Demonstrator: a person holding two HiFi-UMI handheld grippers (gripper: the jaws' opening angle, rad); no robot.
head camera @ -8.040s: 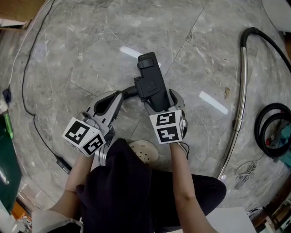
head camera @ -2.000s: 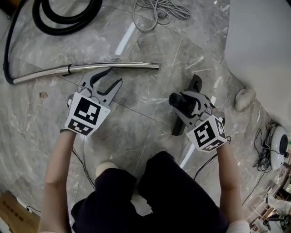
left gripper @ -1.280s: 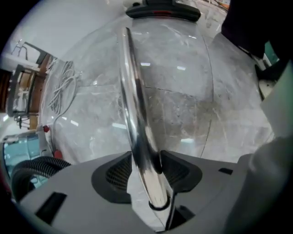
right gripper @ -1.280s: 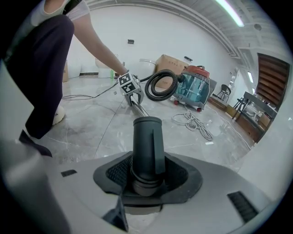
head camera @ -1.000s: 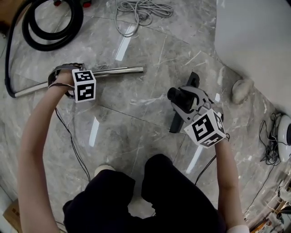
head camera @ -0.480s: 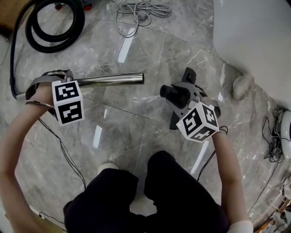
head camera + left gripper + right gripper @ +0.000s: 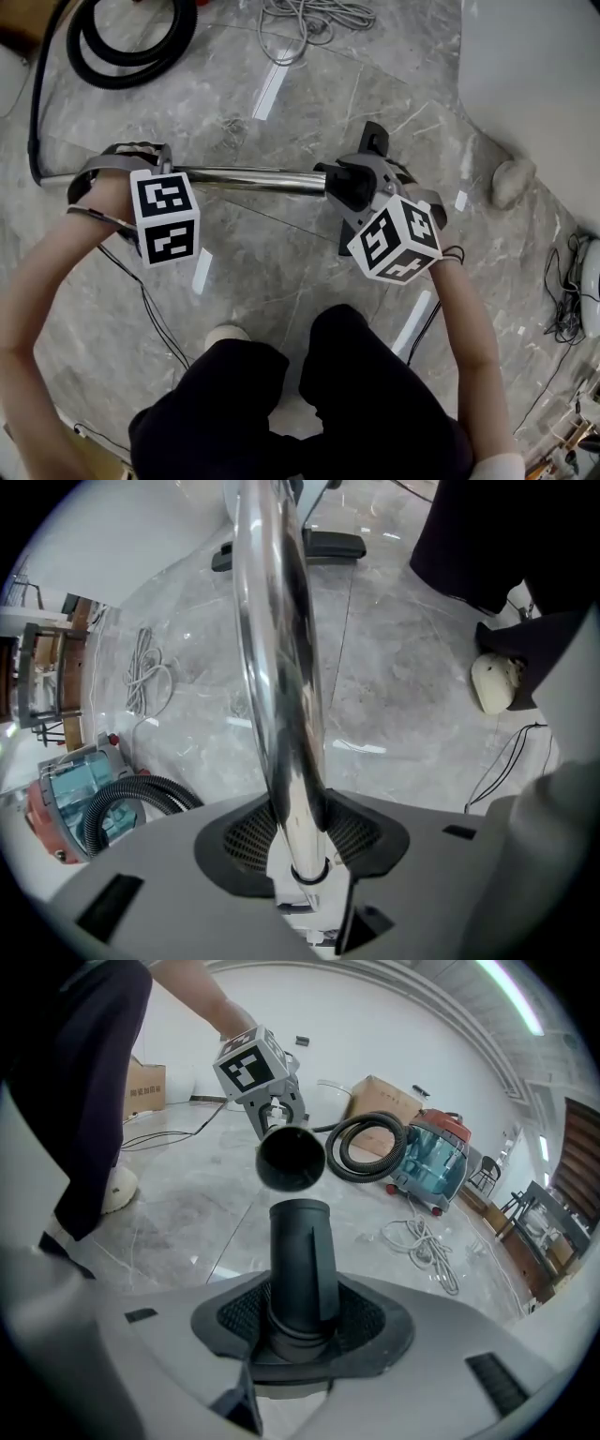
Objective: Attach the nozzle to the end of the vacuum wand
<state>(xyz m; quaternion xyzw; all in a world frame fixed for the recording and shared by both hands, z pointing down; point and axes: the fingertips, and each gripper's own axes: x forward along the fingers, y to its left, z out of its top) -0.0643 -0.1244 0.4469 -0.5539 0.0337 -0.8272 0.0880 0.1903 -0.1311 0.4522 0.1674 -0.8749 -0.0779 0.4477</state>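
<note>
My left gripper (image 7: pixel 298 844) clamps the steel wand (image 7: pixel 277 667) toward its hose end. My right gripper (image 7: pixel 302 1330) clamps the black nozzle (image 7: pixel 300 1241) by its collar. The wand mouth and the collar rim face each other, just apart (not mated). Bare marble floor (image 7: pixel 272 277) lies below, and the hose coil (image 7: pixel 122 79) sits well apart.

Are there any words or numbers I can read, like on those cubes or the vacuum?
None can be read.
Left cube, right cube: only black-and-white square patterns, no letters.
Cardboard box: any print is too small to read.
Vacuum cleaner: no label legible.
</note>
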